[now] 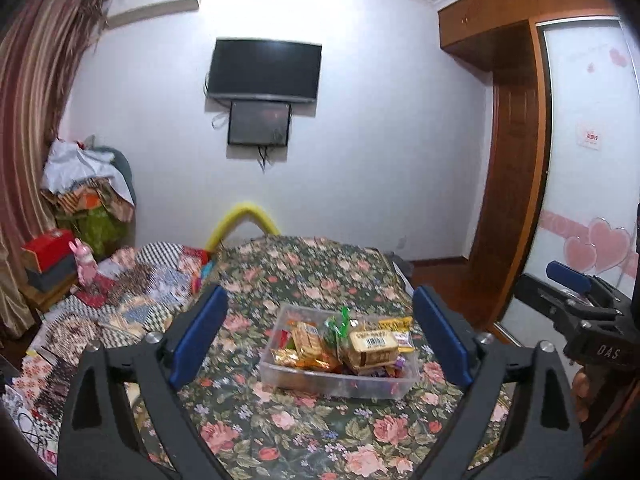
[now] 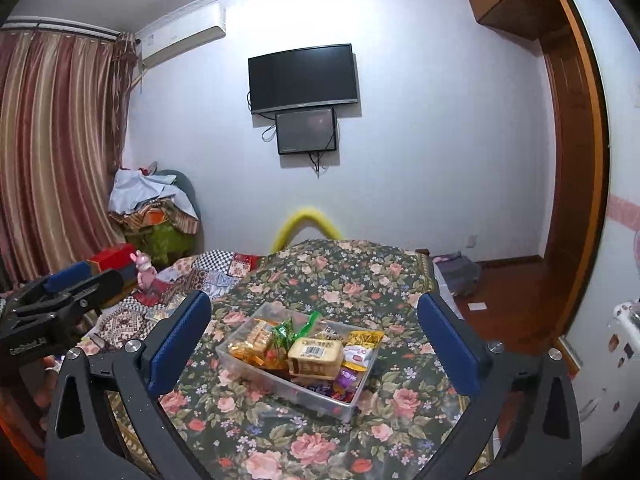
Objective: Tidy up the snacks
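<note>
A clear plastic bin stands on the floral tablecloth, filled with several snack packets. Among them are a tan barcoded pack, golden biscuit packs and green wrappers. My left gripper is open, raised above and behind the bin, nothing between its blue pads. My right gripper is open too, holding nothing, and frames the bin from above. Each gripper also shows at the edge of the other's view.
A patchwork-covered bed lies left of the table, with a pink rabbit toy and red box. A TV hangs on the far wall. A wooden wardrobe and sliding door stand at right.
</note>
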### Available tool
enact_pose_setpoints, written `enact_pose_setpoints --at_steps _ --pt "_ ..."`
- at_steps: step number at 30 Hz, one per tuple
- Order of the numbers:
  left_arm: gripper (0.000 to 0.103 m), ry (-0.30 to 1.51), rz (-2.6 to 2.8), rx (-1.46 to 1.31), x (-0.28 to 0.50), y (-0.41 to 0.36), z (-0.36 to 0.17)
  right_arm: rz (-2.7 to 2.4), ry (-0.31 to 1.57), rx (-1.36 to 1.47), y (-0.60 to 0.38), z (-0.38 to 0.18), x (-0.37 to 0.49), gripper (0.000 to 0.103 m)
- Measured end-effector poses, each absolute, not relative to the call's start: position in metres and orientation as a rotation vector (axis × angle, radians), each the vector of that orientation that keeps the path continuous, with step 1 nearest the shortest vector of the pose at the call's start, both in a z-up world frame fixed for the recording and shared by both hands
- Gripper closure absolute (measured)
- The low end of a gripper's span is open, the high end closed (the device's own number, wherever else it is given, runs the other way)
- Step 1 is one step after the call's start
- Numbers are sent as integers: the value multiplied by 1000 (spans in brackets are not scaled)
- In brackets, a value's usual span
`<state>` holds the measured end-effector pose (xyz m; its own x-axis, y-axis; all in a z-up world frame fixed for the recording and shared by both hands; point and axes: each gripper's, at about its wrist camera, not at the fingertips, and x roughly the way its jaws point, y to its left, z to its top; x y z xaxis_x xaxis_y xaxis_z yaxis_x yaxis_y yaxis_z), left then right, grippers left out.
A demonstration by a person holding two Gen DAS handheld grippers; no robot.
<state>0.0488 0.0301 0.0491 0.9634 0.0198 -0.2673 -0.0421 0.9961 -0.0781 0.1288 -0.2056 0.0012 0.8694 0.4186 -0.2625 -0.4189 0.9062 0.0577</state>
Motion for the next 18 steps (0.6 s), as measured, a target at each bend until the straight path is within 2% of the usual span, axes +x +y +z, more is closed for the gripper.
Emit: enact_pose_setpoints --at_steps 1,18 --pt "2 262 39 -76 46 29 50 427 275 -8 -204 0 130 0" --pt "2 283 14 -75 45 20 46 441 258 -6 -203 -6 119 0"
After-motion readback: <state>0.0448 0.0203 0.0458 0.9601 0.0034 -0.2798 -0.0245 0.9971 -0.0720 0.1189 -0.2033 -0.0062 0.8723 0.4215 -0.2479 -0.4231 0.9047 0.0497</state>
